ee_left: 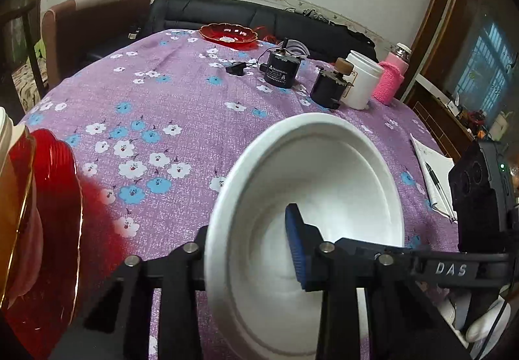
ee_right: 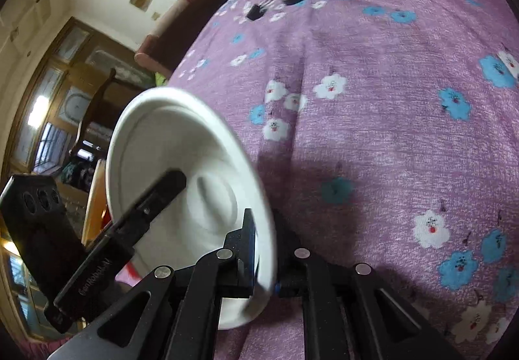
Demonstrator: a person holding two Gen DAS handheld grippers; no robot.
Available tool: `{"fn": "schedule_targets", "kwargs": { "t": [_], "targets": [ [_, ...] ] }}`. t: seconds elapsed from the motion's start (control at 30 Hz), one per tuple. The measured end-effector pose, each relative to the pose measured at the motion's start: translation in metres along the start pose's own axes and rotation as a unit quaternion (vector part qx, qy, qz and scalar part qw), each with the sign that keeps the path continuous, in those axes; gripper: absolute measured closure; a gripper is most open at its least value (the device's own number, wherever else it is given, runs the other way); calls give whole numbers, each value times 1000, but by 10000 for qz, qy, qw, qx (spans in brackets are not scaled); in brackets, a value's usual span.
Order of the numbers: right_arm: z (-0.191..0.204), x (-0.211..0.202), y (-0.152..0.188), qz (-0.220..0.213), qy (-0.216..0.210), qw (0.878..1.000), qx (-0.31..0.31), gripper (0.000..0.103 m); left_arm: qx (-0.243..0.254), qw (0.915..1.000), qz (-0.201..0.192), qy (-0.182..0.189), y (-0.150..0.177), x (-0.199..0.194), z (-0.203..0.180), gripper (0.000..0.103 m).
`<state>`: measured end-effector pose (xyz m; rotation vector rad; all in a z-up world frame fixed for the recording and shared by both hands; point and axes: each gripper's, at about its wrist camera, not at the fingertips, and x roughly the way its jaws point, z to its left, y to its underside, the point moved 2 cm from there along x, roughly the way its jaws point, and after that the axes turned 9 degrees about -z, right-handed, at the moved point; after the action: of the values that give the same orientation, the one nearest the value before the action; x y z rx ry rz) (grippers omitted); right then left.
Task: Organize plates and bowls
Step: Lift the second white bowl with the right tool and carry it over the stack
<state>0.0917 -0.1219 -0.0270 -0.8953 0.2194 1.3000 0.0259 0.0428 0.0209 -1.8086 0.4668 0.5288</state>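
Bowl (ee_right: pixel 181 165) rim clamped in both claws

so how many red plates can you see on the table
2. One red plate sits at the far edge of the table, near the sofa. The other red plate is close by at the left edge of the left camera's view, partly cut off. More could lie out of frame.

A: Left gripper (ee_left: pixel 253 249)?
B: Fingers (ee_left: pixel 296 246) clamped on white bowl (ee_left: pixel 308 185) rim, tilted.
A: Right gripper (ee_right: pixel 264 256)?
B: Same, pinching that bowl's rim, opp. side.
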Motion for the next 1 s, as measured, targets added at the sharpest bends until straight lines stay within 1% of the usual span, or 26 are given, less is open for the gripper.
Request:
{"fn": "schedule_targets", "kwargs": {
  "t": [0.03, 0.1, 0.17, 0.27, 0.37, 0.4, 0.5, 0.6, 0.67, 0.73, 0.8, 0.9, 1.0],
  "targets": [
    [-1, -2, -1, -78, 69, 9999, 6, 92, -9, 10000, -15, 22, 0, -1, 0, 84],
    [-2, -5, -2, -209, 183, 9996, 19, 92, 36, 10000, -15, 37, 0, 0, -2, 88],
    [-3, -8, -3, -303, 253, 9992, 34, 91, 93, 10000, -7, 21, 1, 1, -4, 89],
    [0, -17, -3, -544, 470, 9974, -12, 91, 152, 9999, -42, 26, 1, -1, -6, 90],
    [12, -26, 2, -829, 941, 9919, -187, 92, 240, 9997, -90, 11, 1, -4, -10, 90],
    [19, -31, 9, -921, 1073, 9895, -289, 94, 276, 9996, -105, 11, 2, -6, -11, 90],
    [34, -42, 26, -1075, 1452, 9823, -502, 94, 359, 9991, -202, 53, 4, -15, -16, 90],
    [48, -61, 39, -1241, 1667, 9762, -612, 94, 394, 9987, -262, 175, 7, -31, -19, 90],
    [59, -70, 41, -1300, 1680, 9749, -668, 94, 364, 9983, -357, 291, 8, -51, -19, 89],
    [76, -80, 42, -1357, 1550, 9757, -747, 94, 279, 9979, -430, 391, 9, -76, -14, 81],
    [98, -84, 42, -1423, 1414, 9758, -866, 94, 187, 9979, -437, 441, 8, -102, -5, 77],
    [133, -82, 43, -1476, 1128, 9769, -1054, 94, 164, 9973, -641, 322, -2, -136, 16, 77],
    [182, -69, 46, -1422, 823, 9763, -1410, 93, 48, 9957, -915, 110, -20, -170, 45, 77]
  ]
}}
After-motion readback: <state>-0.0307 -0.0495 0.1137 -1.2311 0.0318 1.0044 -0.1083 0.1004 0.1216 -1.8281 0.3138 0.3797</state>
